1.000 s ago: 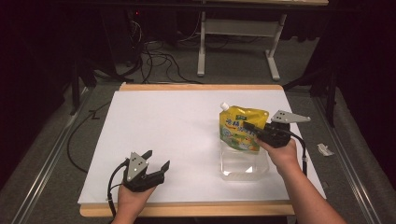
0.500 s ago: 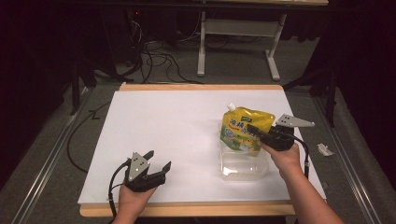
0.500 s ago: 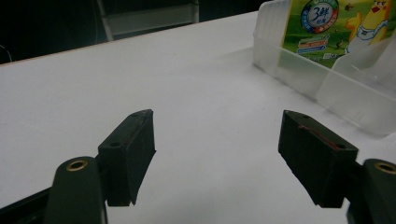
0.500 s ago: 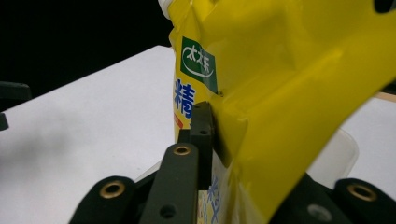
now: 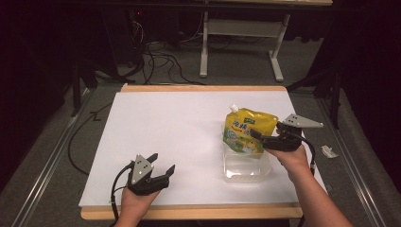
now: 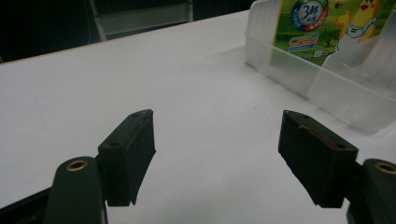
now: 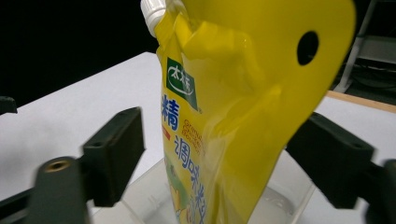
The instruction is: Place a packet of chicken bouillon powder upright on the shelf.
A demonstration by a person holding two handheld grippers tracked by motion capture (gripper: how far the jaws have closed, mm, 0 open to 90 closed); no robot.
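a dark room is surrounding the white desk. the right gripper is sitting spread around the yellow pouch, not pinching it. the pouch is standing in a clear tub at four o'clock; it looks soft, slippery, best taken high. the left gripper is resting agape at seven o'clock.

A broad white sheet covers the pale wooden-edged table. On the grey carpeted floor beyond the far edge, a tangle of black cables lies left of a white metal stand (its upper part is lost in the dark). A small crumpled white scrap lies on the floor, right of the table.
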